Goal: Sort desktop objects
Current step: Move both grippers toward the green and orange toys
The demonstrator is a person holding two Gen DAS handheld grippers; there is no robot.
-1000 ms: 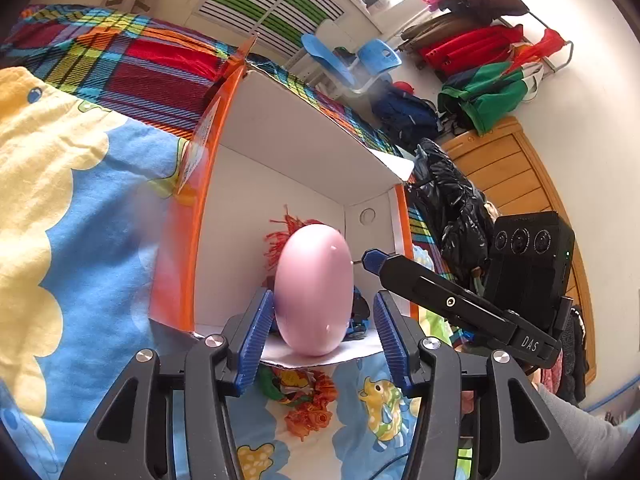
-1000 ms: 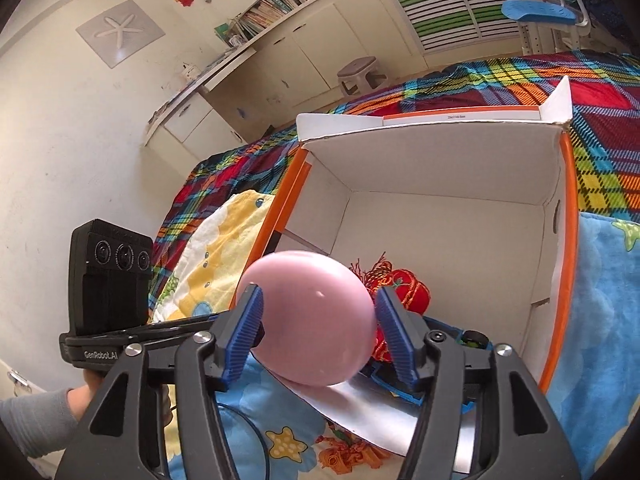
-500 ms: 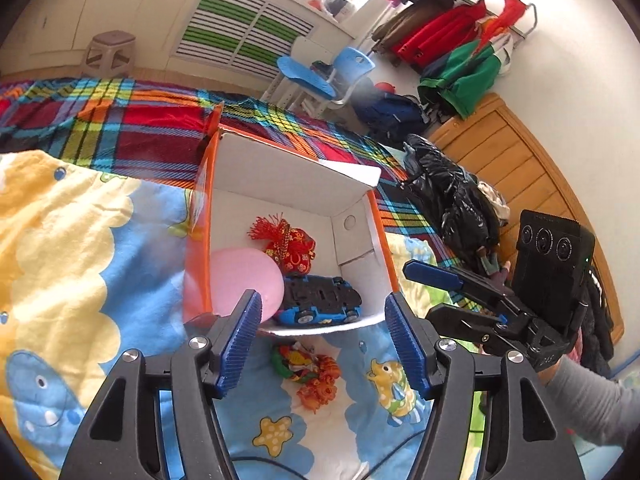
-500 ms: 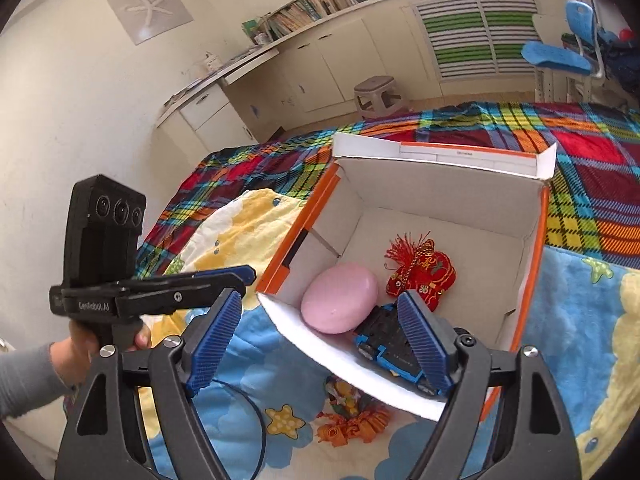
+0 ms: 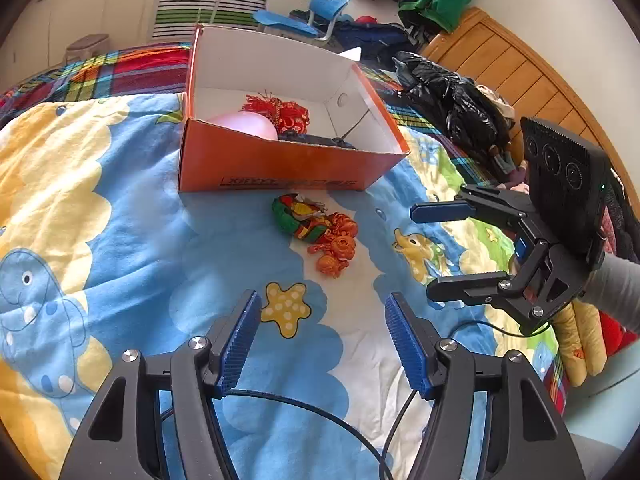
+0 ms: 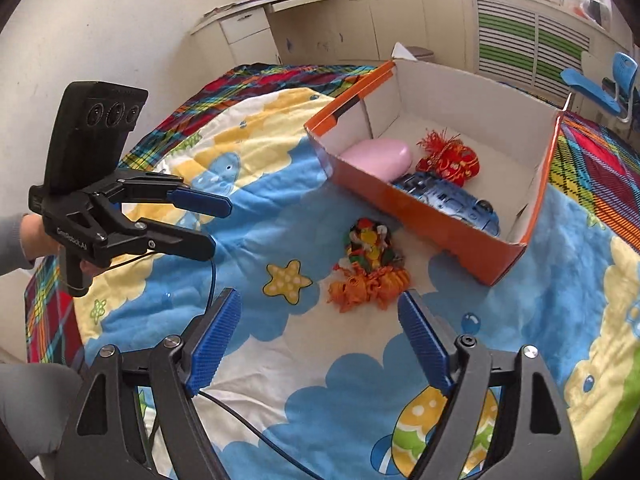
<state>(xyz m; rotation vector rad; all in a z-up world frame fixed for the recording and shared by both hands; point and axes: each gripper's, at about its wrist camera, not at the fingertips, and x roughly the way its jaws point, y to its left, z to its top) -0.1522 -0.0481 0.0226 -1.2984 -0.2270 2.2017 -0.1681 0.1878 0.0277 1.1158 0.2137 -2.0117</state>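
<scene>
Toys already sit in the orange box [image 6: 420, 204]: a pink egg [image 6: 380, 154], a red pouch [image 6: 452, 162] and a blue car [image 6: 448, 198]. One tassel ornament [image 6: 370, 268] lies on the bed blanket [image 6: 280, 220], just in front of the box. Its long axis runs box-to-gripper, straight ahead of both. The left gripper [image 5: 322, 340] and the right gripper [image 6: 320, 342] are both spread and empty; neither looks clearly nearer.

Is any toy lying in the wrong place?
Yes. The orange-and-green toy lies on the blanket outside the box, while the pink egg, red pouch and blue car are inside.
</scene>
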